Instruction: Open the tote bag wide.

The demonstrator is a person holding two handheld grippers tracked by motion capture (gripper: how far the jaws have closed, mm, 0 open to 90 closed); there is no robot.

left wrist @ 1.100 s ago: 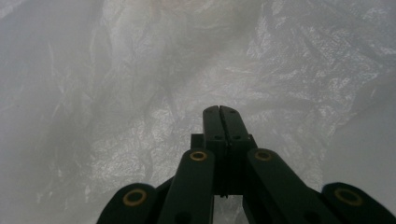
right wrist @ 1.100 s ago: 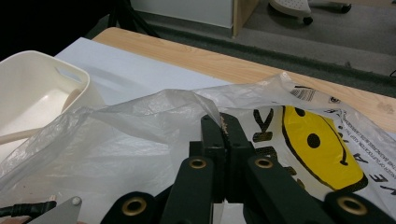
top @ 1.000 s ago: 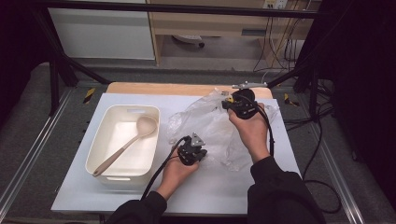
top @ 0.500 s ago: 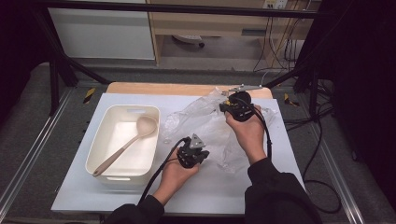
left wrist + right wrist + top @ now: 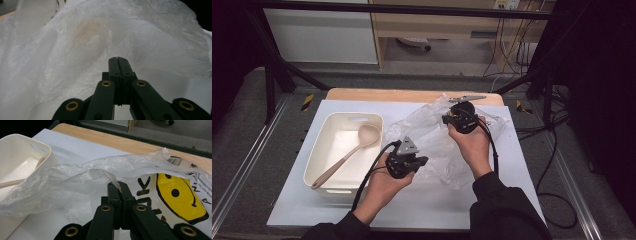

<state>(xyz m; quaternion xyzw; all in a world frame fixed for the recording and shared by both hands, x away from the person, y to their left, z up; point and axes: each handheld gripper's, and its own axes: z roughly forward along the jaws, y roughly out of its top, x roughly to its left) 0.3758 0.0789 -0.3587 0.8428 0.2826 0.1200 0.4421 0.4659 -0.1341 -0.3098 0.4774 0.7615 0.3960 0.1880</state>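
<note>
Risk: the thin plastic bag [image 5: 437, 145], lying crumpled on the white sheet beside the tub [image 5: 343, 150], could tear or slip free if the two hands pull apart too sharply. The right gripper [image 5: 119, 185] is closed, pinching the bag's edge. The left gripper [image 5: 118, 61] is fully closed against the film; whether any is caught cannot be told.

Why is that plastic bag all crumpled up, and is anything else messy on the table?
The plastic bag is crumpled because both grippers pinch it: the right gripper grips a fold of its edge, and the left gripper is shut against the film. The wooden spoon lies neatly inside the white tub. Nothing looks spilled or broken.
</note>
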